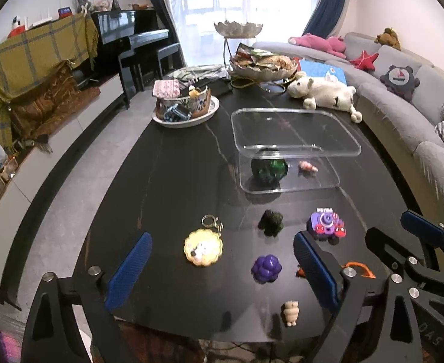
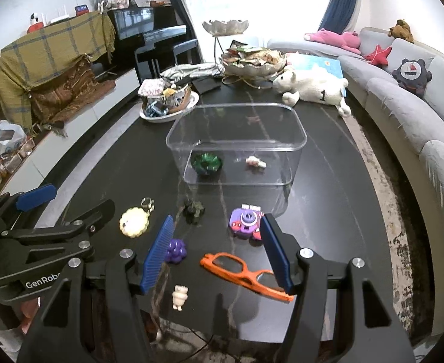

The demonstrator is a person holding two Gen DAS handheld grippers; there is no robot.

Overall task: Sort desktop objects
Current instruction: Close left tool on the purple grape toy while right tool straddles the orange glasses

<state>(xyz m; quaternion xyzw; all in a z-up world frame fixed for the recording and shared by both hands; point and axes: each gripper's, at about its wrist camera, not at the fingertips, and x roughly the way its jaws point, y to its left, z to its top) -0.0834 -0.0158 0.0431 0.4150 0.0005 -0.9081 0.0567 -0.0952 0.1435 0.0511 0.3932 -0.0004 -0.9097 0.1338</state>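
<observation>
The cream figurine [image 2: 180, 297] lies nearest on the desk [image 1: 167, 181], loose toys in rows for picking. Both tools, left [image 1: 222, 275] and right [image 2: 217, 254], hang released (nothing gripped); the clear box [image 2: 237, 139] holds two sorted pieces.

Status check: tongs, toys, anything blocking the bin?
Left tongs open, empty. Right tongs open over orange glasses. Clear bin holds two toys; path clear.
</observation>
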